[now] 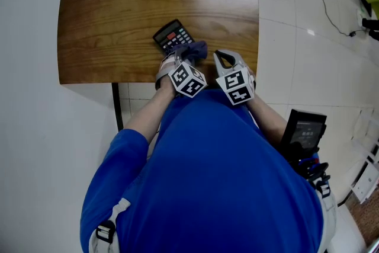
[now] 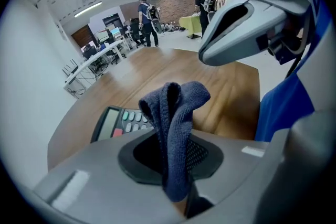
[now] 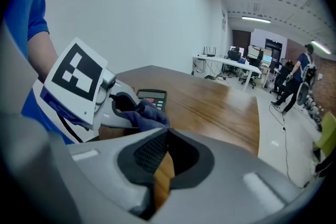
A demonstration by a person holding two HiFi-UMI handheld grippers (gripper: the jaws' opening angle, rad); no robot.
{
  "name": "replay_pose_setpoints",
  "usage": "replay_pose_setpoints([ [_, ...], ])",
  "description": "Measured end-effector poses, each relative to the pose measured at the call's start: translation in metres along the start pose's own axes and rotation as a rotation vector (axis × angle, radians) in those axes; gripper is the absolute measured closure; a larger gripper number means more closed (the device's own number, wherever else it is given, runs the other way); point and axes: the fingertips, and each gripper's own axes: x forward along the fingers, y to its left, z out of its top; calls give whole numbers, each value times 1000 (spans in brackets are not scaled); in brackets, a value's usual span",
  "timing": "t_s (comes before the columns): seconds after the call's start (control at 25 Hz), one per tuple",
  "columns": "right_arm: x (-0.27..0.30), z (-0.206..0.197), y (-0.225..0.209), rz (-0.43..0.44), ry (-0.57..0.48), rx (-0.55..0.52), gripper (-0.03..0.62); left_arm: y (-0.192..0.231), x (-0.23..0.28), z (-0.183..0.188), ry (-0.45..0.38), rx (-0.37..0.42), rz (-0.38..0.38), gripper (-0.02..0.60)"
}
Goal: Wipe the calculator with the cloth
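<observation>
The black calculator lies on the wooden table, near its front edge. My left gripper is shut on a dark blue cloth just in front of the calculator's near end. In the left gripper view the cloth stands folded up out of the jaws of the left gripper, and the calculator lies just beyond at the left. My right gripper hovers beside it on the right, shut and holding nothing. From the right gripper I see the cloth and the calculator.
Both grippers are at the table's front edge. A black table leg drops below it. A black device hangs at the person's right hip. A cable runs over the white floor. People stand far off.
</observation>
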Motion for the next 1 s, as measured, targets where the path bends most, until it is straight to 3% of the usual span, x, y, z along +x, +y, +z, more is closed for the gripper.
replay_pose_setpoints([
  [0.48, -2, -5, -9, -23, 15, -16, 591, -13, 7, 5, -30, -10, -37, 515],
  [0.76, 0, -1, -7, -18, -13, 0, 591, 11, -13, 7, -183, -189, -17, 515],
  [1.0, -6, 0, -10, -16, -42, -6, 591, 17, -32, -3, -241, -348, 14, 515],
])
